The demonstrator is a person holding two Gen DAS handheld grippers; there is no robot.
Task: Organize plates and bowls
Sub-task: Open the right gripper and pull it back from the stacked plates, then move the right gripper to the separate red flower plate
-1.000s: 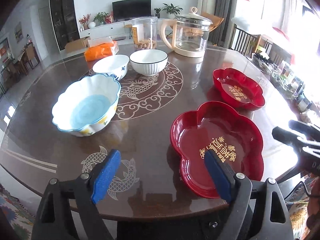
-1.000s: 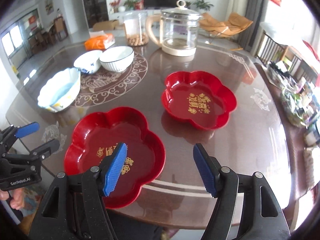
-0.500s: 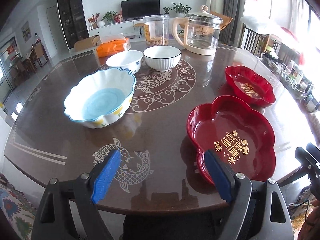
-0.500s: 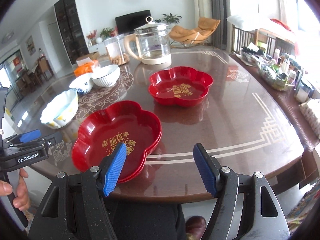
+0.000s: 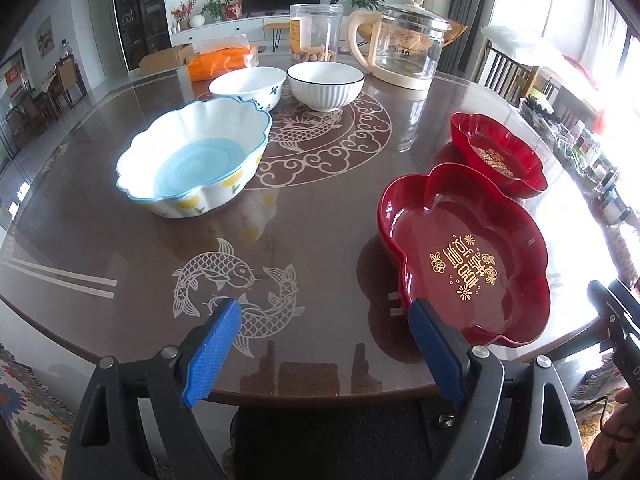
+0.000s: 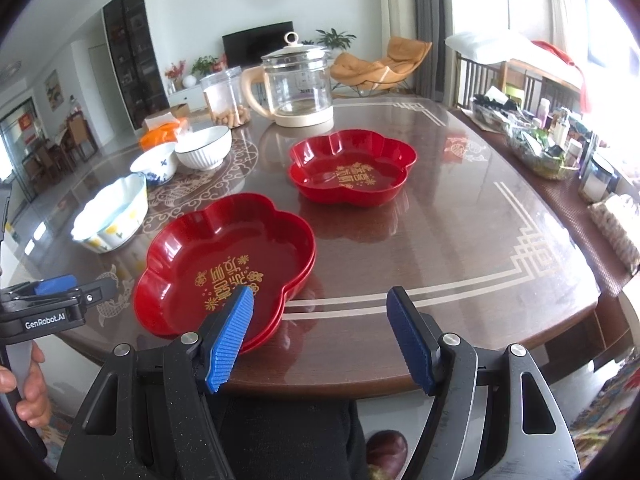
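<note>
Both claws, left claw (image 5: 324,354) and right claw (image 6: 320,336), gape wide and empty over the tabletop (image 5: 312,216), near red plate (image 6: 228,256) beside the scalloped bowl (image 5: 192,156)

Red plates (image 5: 464,248) bear gold lettering, the scalloped bowl (image 5: 192,160) is blue inside with yellow fruit.

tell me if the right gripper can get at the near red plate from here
Probably yes: the right gripper is open and empty just short of the near red plate, whose rim faces it at the table edge with nothing between.
</note>
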